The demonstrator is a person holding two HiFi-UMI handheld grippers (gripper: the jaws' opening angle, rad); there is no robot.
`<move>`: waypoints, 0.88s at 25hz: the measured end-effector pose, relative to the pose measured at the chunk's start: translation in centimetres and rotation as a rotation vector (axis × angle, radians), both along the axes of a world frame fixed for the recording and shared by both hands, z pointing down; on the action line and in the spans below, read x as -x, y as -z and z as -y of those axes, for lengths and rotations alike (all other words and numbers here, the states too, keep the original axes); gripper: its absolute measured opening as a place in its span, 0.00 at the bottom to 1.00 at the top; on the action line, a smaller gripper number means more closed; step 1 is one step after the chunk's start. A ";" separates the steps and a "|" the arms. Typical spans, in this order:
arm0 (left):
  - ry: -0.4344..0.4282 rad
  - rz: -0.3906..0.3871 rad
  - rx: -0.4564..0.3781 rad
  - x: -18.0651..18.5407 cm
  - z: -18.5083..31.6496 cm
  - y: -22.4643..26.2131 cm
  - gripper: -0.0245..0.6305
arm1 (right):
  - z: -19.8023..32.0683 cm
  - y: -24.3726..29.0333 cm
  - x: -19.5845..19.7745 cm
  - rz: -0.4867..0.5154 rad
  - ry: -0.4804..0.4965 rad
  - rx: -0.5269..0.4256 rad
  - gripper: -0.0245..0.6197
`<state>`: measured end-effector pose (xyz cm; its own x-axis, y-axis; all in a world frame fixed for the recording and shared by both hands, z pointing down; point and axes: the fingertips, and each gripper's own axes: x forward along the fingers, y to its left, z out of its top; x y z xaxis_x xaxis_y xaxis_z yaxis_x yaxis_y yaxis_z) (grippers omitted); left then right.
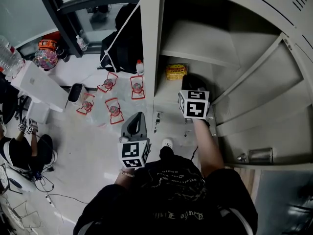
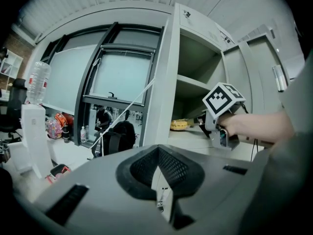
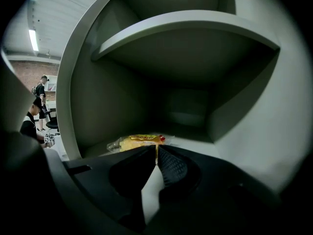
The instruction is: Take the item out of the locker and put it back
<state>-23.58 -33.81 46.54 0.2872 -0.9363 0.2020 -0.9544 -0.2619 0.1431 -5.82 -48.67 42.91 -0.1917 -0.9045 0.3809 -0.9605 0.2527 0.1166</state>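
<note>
The locker (image 1: pixel 149 43) is a pale grey metal cabinet filling the right half of the head view, with its door (image 1: pixel 274 82) swung wide open toward the lower right. Inside, a bare upper shelf (image 1: pixel 195 45) crosses the compartment. On the level below it, just above the middle of the head view, lies the item (image 1: pixel 176 72) — a yellow snack packet in crinkled clear wrap, with a small red mark at one end. It lies flat, close to the locker's left wall.
</note>
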 end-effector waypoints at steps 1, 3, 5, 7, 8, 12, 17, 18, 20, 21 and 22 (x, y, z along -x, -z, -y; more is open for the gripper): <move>0.002 0.001 0.008 0.1 -0.2 -0.3 0.05 | -0.1 -0.1 0.0 -0.006 0.000 0.007 0.05; 0.010 0.002 0.020 0.3 -0.5 -0.7 0.05 | -0.3 -0.3 0.1 -0.017 0.002 0.026 0.05; 0.016 0.006 0.025 0.4 -0.7 -1.0 0.05 | -0.3 -0.4 0.2 -0.021 0.002 0.037 0.06; 0.023 0.012 0.028 0.4 -0.8 -1.2 0.05 | -0.3 -0.4 0.2 -0.006 0.001 0.037 0.08; 0.027 0.013 0.028 0.5 -0.9 -1.2 0.05 | -0.3 -0.4 0.3 0.004 0.002 0.034 0.11; 0.035 0.016 0.024 0.6 -1.0 -1.0 0.05 | -0.3 -0.4 0.8 0.010 0.029 0.036 0.26; 0.048 0.019 0.024 0.8 -1.5 -1.0 0.05 | -0.7 -0.3 1.0 0.018 0.040 0.036 0.29; 0.053 0.014 0.023 0.9 -1.6 -0.9 0.05 | -0.9 0.0 0.8 0.027 0.031 0.018 0.29; 0.055 0.000 0.017 1.0 -1.8 -0.6 0.05 | -1.2 0.9 0.5 0.046 0.010 -0.032 0.29; 0.051 -0.001 0.011 0.9 -1.9 -0.3 0.05 | -1.4 1.3 0.4 0.053 0.005 -0.053 0.29; 0.047 0.002 0.005 0.8 -2.0 -0.1 0.05 | -1.6 1.7 0.3 0.059 0.006 -0.069 0.29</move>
